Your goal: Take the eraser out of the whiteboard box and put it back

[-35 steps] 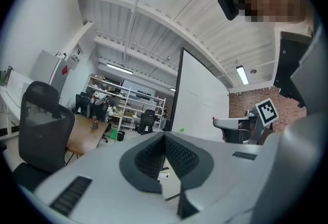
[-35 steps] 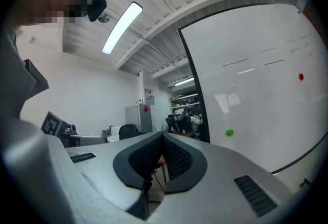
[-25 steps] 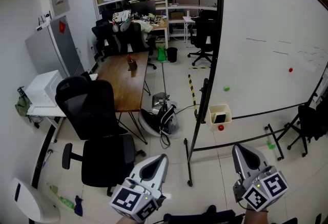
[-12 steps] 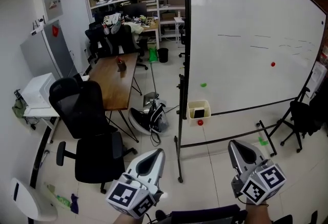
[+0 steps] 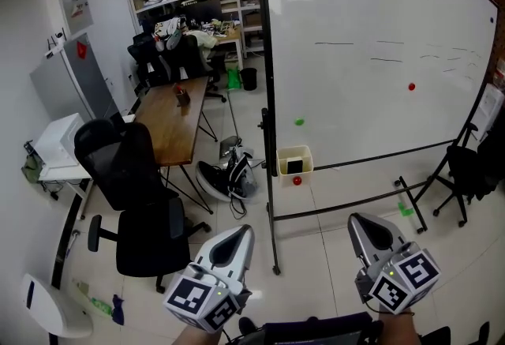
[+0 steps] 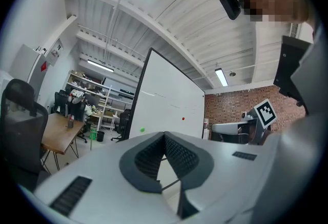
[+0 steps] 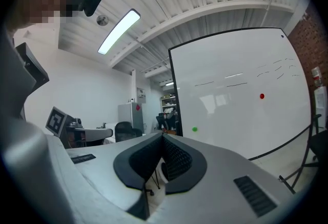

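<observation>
Office floor stretches ahead, with a whiteboard [image 5: 371, 59] on a floor stand and a wooden desk [image 5: 177, 118] off to the left. At the board's lower left corner hangs the whiteboard box [image 5: 293, 155], with a dark eraser [image 5: 294, 167] showing inside it. The left gripper [image 5: 237, 236] and the right gripper [image 5: 365, 223] are both held level, well apart from the box, jaws pressed together on nothing. I judge this the approach, with the take-out not yet begun. Next, one gripper must get close to the box, spread its jaws and close on the eraser from above.
</observation>
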A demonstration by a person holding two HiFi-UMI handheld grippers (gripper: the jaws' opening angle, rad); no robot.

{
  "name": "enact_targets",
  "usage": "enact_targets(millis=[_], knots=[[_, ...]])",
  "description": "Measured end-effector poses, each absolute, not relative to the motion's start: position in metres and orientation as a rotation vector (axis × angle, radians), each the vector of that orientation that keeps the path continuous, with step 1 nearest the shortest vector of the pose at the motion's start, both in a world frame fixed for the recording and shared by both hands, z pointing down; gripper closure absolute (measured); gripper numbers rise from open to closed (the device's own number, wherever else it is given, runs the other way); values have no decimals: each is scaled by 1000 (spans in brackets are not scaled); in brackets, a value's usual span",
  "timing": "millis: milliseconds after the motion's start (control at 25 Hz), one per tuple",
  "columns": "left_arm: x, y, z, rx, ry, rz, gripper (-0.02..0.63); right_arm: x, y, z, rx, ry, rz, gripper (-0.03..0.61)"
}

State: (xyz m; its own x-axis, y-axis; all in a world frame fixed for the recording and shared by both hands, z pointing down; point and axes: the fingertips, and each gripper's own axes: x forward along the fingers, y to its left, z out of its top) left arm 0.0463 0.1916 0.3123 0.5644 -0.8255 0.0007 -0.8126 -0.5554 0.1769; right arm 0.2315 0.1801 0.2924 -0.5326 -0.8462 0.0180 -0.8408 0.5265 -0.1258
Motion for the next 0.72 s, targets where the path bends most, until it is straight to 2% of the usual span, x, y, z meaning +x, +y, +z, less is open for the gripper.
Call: enact_targets(millis=[720], knots=[[45, 190, 309, 2635, -1406, -114, 591, 230, 180, 288, -1492, 2686, -165, 560]])
